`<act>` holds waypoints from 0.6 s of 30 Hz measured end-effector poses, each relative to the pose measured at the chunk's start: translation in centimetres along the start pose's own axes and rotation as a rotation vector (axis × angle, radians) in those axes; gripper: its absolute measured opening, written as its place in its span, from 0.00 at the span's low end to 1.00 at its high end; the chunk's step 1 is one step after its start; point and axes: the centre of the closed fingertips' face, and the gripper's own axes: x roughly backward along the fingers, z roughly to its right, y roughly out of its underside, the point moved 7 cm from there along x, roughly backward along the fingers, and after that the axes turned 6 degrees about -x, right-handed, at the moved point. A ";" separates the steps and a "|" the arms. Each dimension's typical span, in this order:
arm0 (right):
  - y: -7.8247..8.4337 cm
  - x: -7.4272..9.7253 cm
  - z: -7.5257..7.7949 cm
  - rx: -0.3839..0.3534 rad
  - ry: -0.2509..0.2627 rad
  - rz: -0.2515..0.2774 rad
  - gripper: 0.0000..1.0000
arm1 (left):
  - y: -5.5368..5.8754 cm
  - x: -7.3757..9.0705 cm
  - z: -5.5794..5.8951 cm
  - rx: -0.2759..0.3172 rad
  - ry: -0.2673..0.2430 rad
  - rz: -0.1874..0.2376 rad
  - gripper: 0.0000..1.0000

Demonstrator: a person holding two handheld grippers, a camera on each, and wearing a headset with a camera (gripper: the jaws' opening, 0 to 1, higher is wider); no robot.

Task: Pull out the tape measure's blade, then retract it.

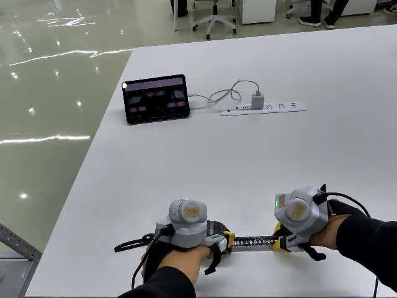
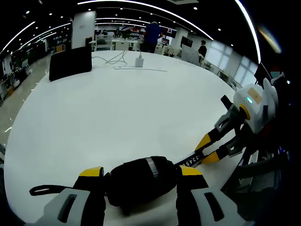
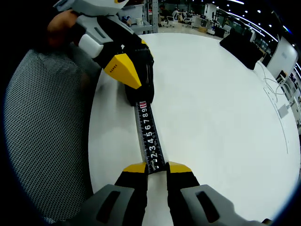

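A black tape measure case (image 2: pixel 141 181) lies on the white table (image 1: pixel 260 155), and my left gripper (image 2: pixel 141 172) is shut on it. Its numbered blade (image 3: pixel 148 134) is drawn out a short way, to about the 9 mark. My right gripper (image 3: pixel 155 167) is shut on the blade's tip. In the head view the case (image 1: pixel 217 233) sits under the left gripper (image 1: pixel 217 239), the blade (image 1: pixel 251 241) runs right to the right gripper (image 1: pixel 277 240), near the table's front edge. A black wrist strap (image 1: pixel 133 244) trails left of the case.
A black tablet (image 1: pixel 156 98) stands at the back left of the table. A white power strip (image 1: pixel 263 108) with a charger and cable lies behind the middle. The table's left edge drops to a glossy floor. Office chairs and people are far behind.
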 end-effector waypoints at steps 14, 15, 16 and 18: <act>0.2 -0.1 -0.2 -0.014 -0.042 0.057 0.10 | 0.0 0.0 -0.1 -0.019 0.025 -0.006 0.56; 0.1 -0.1 -0.2 -0.016 -0.041 0.055 0.10 | 0.0 0.0 -0.1 -0.019 0.024 -0.006 0.56; 0.1 0.0 -0.1 -0.022 -0.041 0.055 0.10 | 0.0 0.0 -0.2 -0.018 0.025 -0.006 0.56; 0.2 0.0 -0.1 -0.037 -0.044 0.059 0.10 | 0.0 0.0 -0.3 -0.009 0.031 -0.004 0.56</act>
